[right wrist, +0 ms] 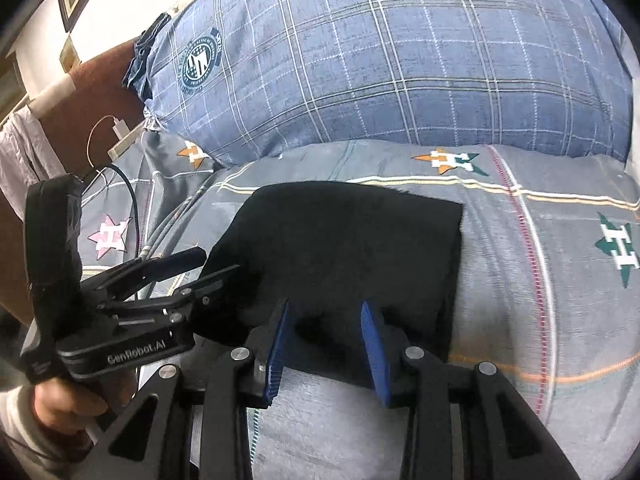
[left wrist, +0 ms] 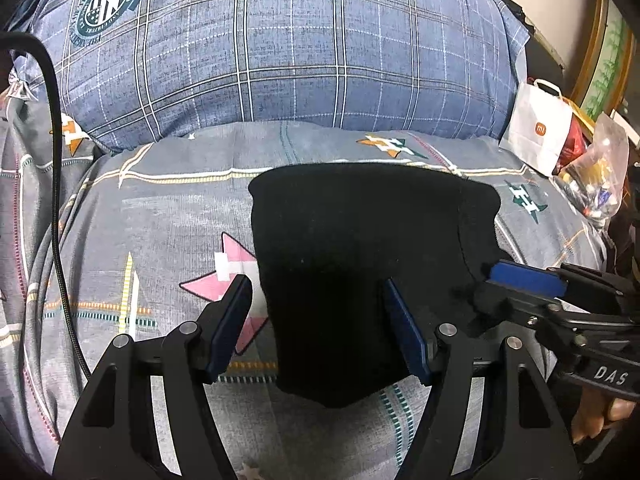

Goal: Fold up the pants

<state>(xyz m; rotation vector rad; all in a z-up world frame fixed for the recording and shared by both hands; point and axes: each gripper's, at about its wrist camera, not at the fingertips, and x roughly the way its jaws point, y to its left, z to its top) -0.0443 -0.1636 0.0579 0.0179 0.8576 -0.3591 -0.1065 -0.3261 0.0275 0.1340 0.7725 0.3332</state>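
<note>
The black pants (left wrist: 360, 248) lie folded into a compact block on the grey patterned bed cover (left wrist: 160, 220). My left gripper (left wrist: 316, 284) is open just above the pants' near left part, its left finger beside their left edge, holding nothing. My right gripper (right wrist: 326, 306) is open over the near edge of the pants (right wrist: 340, 240), jaws apart and empty. In the left wrist view the right gripper (left wrist: 524, 276) comes in from the right, at the pants' right edge. In the right wrist view the left gripper (right wrist: 200, 268) sits at the pants' left edge.
A large blue checked pillow (left wrist: 288, 40) lies behind the pants. A white paper bag (left wrist: 536, 128) and a clear plastic bag (left wrist: 596, 176) stand at the right bed edge. A black cable (left wrist: 56, 200) hangs at the left. A white charger (right wrist: 120, 128) lies far left.
</note>
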